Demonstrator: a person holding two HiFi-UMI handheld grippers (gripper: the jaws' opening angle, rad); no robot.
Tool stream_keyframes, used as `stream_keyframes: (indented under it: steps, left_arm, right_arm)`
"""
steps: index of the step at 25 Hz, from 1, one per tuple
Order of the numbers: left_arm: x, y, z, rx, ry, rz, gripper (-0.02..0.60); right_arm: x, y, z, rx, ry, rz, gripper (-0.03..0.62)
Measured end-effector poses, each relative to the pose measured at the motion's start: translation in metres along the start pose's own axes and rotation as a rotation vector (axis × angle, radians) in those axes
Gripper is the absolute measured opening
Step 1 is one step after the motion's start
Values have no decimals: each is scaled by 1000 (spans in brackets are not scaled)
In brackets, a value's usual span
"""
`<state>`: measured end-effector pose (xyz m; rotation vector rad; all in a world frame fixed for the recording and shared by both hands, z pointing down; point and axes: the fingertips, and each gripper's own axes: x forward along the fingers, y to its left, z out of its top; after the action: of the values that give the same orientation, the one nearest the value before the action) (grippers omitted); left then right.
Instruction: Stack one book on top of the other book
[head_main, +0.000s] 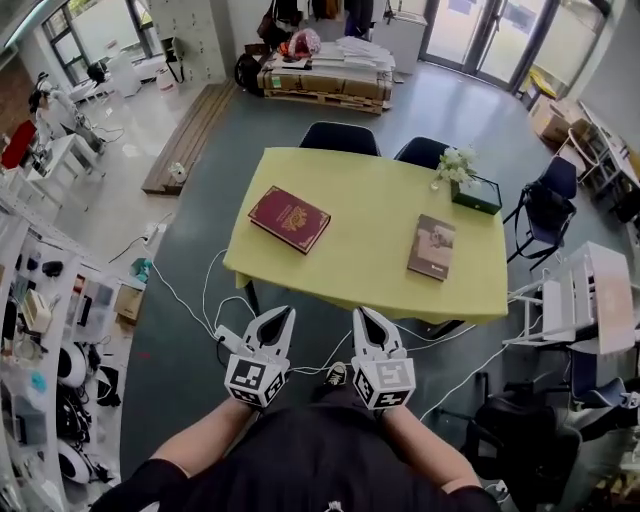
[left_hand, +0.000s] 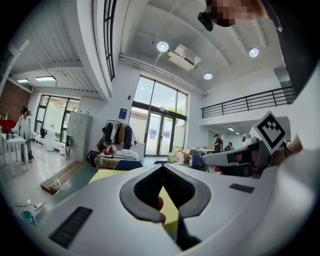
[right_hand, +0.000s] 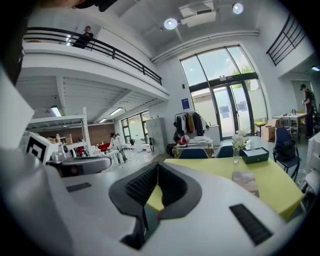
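A dark red book (head_main: 288, 218) lies on the left part of the yellow table (head_main: 365, 240). A grey-brown book (head_main: 432, 246) lies flat to its right, well apart from it. Both grippers hover short of the table's near edge, over the floor. My left gripper (head_main: 281, 316) is shut and empty, and my right gripper (head_main: 363, 316) beside it is shut and empty too. In the left gripper view a sliver of the red book (left_hand: 159, 203) shows past the closed jaws. The right gripper view shows the grey-brown book (right_hand: 246, 181) on the table (right_hand: 265, 170).
A vase of white flowers (head_main: 455, 165) and a dark green box (head_main: 476, 194) stand at the table's far right corner. Two dark chairs (head_main: 340, 137) sit behind the table. Cables (head_main: 200, 300) trail on the floor, a white rack (head_main: 585, 300) stands right, and shelves line the left.
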<state>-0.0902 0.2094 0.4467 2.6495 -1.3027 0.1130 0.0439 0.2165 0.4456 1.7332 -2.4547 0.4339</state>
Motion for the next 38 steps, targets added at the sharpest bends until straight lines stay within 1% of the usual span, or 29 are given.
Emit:
stream_keyframes:
  steps: [3,7,11,16,18,21,29,35,38]
  left_arm:
    - [41,6,9,4,-11,23,9]
    - [77,19,19,13,-25,61,9]
    - [95,34,23,8,-12,96,10]
    - [116,56,30,11,1,107,9]
    - [128,68,32,14,4,96,9]
    - [151,87,37,22,3,61,9]
    - [208,155,57,47,0,-37,10]
    - [239,216,55,50,29,-87,10]
    - [253,247,46,71,41,-105,9]
  right_arm:
    - [33,-28,12,-13,8,34,15]
    - [69,-53,20,-21,16,68,15]
    - [96,-65,22,0,32,90,15]
    - [122,-71,24,17,57,95,15]
    - [134,-71,26,15,61,93,15]
    - [156,-73,31,12,58,73,15]
    - [228,-80,51,11,47,-23,15]
    - [277,-85,56,30,65,-120,15]
    - [297,-89,51,38,77,-162,15]
